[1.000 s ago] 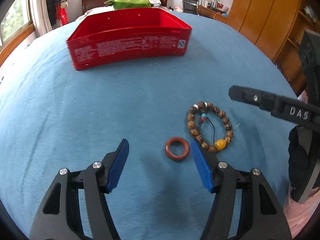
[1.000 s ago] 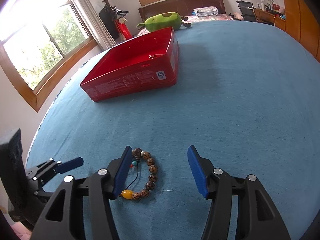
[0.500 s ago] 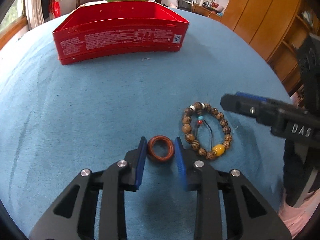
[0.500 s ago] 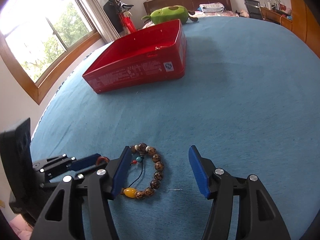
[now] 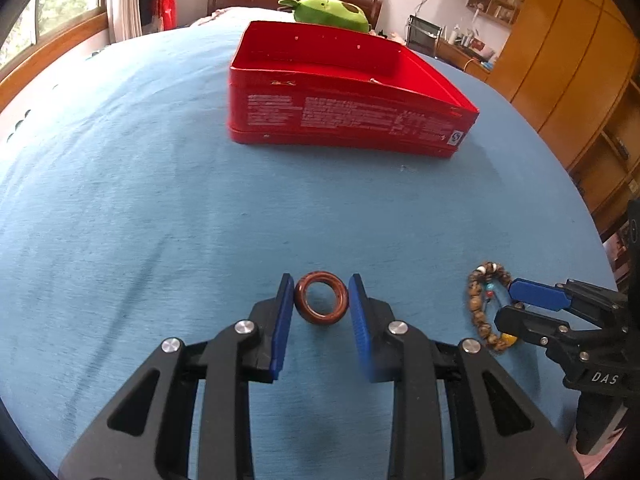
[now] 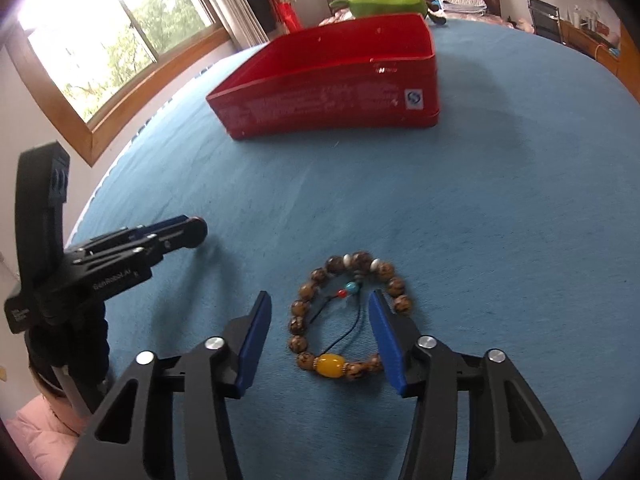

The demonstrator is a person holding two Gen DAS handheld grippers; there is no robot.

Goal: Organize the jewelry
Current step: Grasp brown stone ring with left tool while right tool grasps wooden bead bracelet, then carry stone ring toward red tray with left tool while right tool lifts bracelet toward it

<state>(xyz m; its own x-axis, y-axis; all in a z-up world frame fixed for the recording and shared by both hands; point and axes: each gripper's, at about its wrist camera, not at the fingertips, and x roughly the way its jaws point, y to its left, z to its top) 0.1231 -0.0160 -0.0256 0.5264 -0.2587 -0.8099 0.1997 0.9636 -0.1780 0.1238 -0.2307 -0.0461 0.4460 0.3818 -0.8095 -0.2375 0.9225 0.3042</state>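
A brown ring stands tilted between the blue pads of my left gripper, which is shut on it just above the blue cloth. To its right lies a brown beaded bracelet with a yellow bead, and my right gripper is over it. In the right wrist view the bracelet lies flat between the closing jaws of my right gripper. The right pad overlaps the bracelet's right side; the left pad stands apart from it. An open red box sits farther back.
The red box has tall walls. A green plush toy lies behind it. Wooden cabinets stand at the right and a window at the left. A pink sleeve shows by the left gripper.
The left jaws have closed on the ring and carried it left, away from the bracelet. The right gripper has shifted over the bracelet and its jaws have narrowed around it.
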